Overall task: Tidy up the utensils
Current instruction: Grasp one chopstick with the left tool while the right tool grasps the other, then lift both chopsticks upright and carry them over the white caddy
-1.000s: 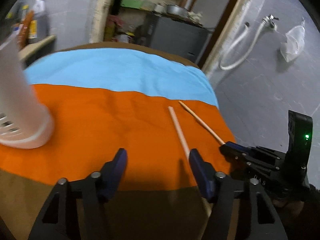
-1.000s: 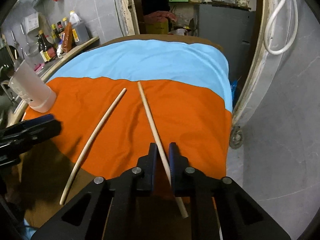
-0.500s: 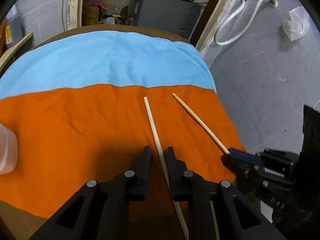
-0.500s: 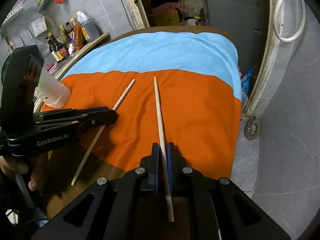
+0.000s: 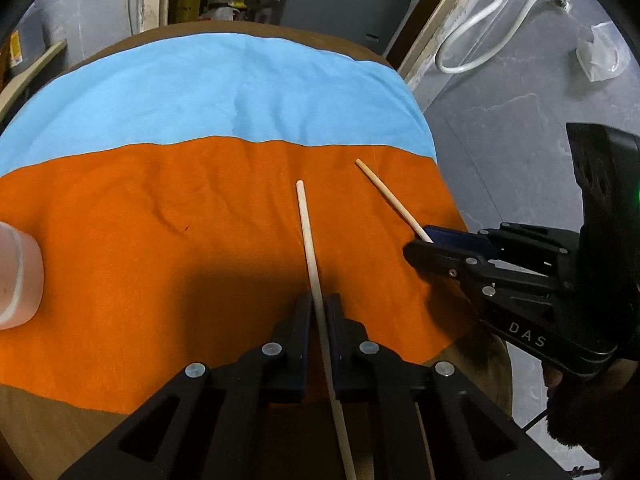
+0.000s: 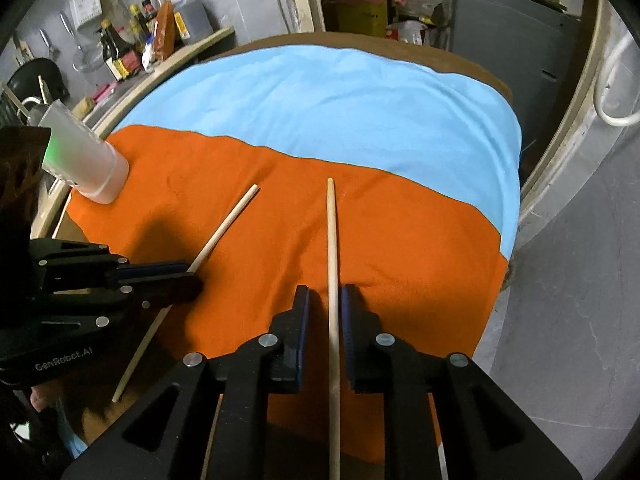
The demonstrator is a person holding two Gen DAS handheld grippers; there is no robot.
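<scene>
The left tool (image 5: 318,312) is pinching one chopstick (image 5: 307,232) over the orange cloth (image 5: 140,240). The right tool (image 6: 325,300) is opening — gaps showing beside its chopstick (image 6: 331,232), only its own view showing this.

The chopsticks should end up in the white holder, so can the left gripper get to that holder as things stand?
Probably yes. The left gripper, its jaws just closed on a chopstick, has only bare orange cloth between it and the white holder off to its left; nothing stands in the way.
</scene>
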